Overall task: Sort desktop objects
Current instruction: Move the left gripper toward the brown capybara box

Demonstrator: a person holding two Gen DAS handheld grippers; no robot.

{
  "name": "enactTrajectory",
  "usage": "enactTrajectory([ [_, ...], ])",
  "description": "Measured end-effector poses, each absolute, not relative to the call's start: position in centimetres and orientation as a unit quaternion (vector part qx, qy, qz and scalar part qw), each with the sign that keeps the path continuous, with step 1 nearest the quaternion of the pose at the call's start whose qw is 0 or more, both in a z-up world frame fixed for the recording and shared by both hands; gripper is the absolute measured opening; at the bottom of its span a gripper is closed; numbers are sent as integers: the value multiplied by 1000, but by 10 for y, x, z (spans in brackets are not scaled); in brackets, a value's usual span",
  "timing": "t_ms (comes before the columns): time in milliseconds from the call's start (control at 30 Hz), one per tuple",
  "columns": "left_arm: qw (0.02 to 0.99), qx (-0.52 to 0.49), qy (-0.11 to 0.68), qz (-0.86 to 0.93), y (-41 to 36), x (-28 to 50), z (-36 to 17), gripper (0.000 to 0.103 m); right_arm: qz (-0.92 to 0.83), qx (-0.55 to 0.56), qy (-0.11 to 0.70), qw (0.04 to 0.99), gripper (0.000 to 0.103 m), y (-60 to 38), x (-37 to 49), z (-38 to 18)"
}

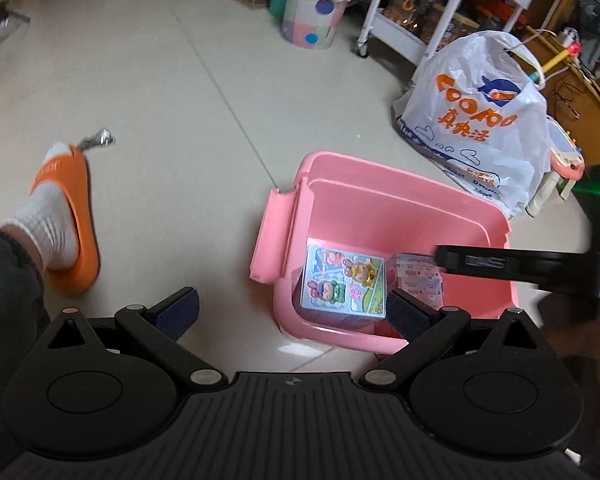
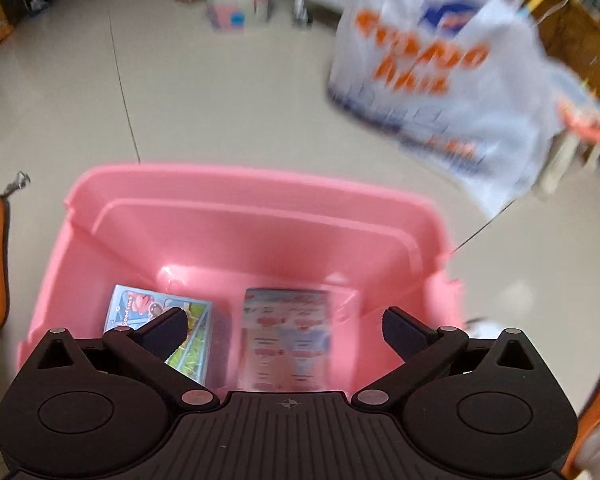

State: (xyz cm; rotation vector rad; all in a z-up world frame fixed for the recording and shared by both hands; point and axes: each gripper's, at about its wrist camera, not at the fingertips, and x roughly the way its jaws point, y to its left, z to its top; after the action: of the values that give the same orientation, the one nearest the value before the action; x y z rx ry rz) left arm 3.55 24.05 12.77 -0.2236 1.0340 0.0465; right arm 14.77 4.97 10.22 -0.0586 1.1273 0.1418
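Note:
A pink plastic bin [image 1: 380,208] stands on the tiled floor and shows from closer in the right wrist view [image 2: 236,216]. Inside lie a blue cartoon box [image 1: 344,284] [image 2: 140,312] and a pale pack with pink print [image 1: 420,276] [image 2: 288,332], side by side. My left gripper [image 1: 292,312] is open and empty, above the bin's near left corner. My right gripper [image 2: 284,328] is open and empty, hanging over the bin just above the pale pack. One of its fingers [image 1: 500,262] reaches in from the right in the left wrist view.
A white shopping bag [image 1: 484,120] with orange print stands behind the bin. A foot in an orange slipper [image 1: 68,216] is to the left, with a foil wrapper [image 1: 98,139] near its toe. A pastel bucket [image 1: 312,12] and a white wheeled shelf [image 1: 428,8] stand farther back.

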Motion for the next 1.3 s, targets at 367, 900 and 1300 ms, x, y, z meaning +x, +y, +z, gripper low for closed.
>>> enactTrajectory([
  [367,886,7,463,-24,189,-6,149,102,53,7,410,911,103,-7,-10,207],
  [900,917,-11,390,-83,178,-91,188,103,33,111,361,925,103,-40,-177,237],
  [1300,883,87,441,-139,126,-58,88,103,4,118,453,884,103,-40,-156,191],
])
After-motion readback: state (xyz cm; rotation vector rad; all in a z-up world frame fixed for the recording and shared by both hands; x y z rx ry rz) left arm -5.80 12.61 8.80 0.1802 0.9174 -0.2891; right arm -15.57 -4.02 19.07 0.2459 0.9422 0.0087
